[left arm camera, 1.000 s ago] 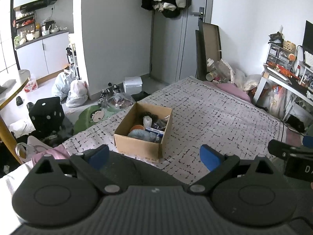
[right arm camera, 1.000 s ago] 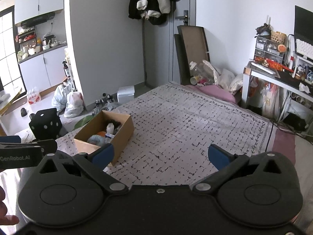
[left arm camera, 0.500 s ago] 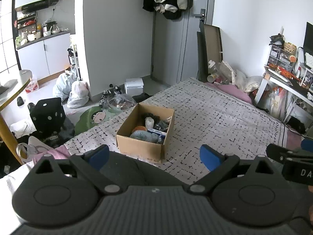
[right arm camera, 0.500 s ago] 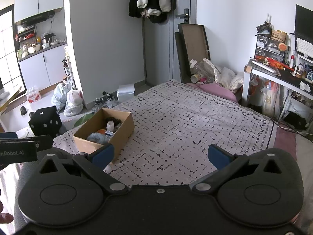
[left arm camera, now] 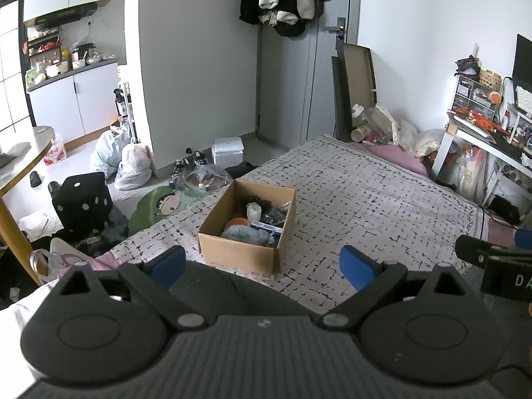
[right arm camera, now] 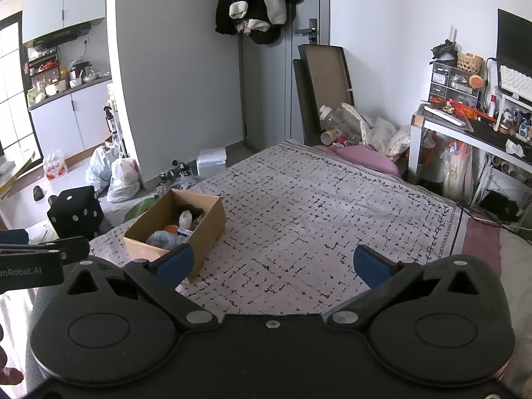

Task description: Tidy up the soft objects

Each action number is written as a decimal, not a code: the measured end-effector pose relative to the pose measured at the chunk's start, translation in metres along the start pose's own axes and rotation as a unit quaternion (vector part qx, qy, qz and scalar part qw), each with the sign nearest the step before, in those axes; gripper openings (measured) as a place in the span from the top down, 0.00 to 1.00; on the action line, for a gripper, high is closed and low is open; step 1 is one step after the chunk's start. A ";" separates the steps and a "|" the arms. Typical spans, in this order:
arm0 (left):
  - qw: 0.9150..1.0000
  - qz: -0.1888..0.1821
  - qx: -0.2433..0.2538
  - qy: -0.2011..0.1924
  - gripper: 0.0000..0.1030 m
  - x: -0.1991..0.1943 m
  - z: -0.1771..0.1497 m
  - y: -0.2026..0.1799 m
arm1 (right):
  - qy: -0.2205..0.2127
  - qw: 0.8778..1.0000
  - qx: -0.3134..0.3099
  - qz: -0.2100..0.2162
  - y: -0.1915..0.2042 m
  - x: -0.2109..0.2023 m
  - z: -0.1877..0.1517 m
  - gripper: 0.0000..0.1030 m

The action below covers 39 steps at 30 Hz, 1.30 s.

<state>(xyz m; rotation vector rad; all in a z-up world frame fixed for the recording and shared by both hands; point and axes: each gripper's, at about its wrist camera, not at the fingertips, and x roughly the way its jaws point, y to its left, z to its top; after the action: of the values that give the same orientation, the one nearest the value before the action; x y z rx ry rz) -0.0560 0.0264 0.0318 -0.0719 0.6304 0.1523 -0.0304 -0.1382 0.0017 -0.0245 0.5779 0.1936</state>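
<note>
An open cardboard box stands on the patterned bed cover, near its left edge. Inside lie soft things: a grey-blue fuzzy item, an orange one, a dark one and a white one. The box also shows in the right wrist view. My left gripper is open and empty, held above the bed just short of the box. My right gripper is open and empty, to the right of the box over the bare cover.
A black dice cushion, a green cartoon cushion and plastic bags lie on the floor left of the bed. A pink pillow and clutter sit at the bed's far end. A desk stands at the right.
Both grippers have drawn back and risen slightly, so the box looks a little farther away. Both stay open and empty.
</note>
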 end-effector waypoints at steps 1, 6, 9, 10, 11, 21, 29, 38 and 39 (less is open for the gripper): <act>1.000 0.000 -0.001 0.000 0.05 0.000 0.000 0.000 | 0.000 1.000 0.001 0.000 0.000 0.000 0.000 0.00; 1.000 0.000 -0.002 -0.001 0.05 0.000 -0.001 0.000 | 0.000 1.000 -0.004 -0.001 0.002 -0.001 0.001 0.00; 1.000 -0.001 -0.003 0.001 0.05 -0.001 -0.001 0.000 | 0.000 1.000 -0.002 0.000 0.002 0.000 0.001 0.00; 1.000 -0.001 -0.001 0.001 0.05 -0.001 -0.001 -0.001 | 0.001 1.000 -0.001 -0.001 0.001 0.000 0.000 0.00; 1.000 0.000 0.001 0.000 0.05 -0.001 -0.002 0.000 | 0.002 1.000 -0.001 -0.001 0.001 0.000 0.001 0.00; 1.000 0.007 0.001 -0.003 0.05 -0.001 0.000 0.004 | 0.000 1.000 0.000 -0.003 0.000 -0.001 0.001 0.00; 1.000 0.005 0.010 0.001 0.05 -0.002 0.003 0.003 | 0.003 1.000 0.001 0.000 -0.002 0.001 0.003 0.00; 1.000 0.009 0.011 0.003 0.05 0.000 0.004 0.003 | 0.007 1.000 0.001 -0.002 -0.002 0.004 0.002 0.00; 1.000 0.009 0.011 0.005 0.05 0.000 0.004 0.003 | 0.008 1.000 0.001 -0.001 -0.002 0.005 0.002 0.00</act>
<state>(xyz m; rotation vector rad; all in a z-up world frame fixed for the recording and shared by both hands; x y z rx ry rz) -0.0540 0.0301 0.0350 -0.0456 0.6430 0.1620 -0.0250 -0.1389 0.0003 -0.0239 0.5937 0.1903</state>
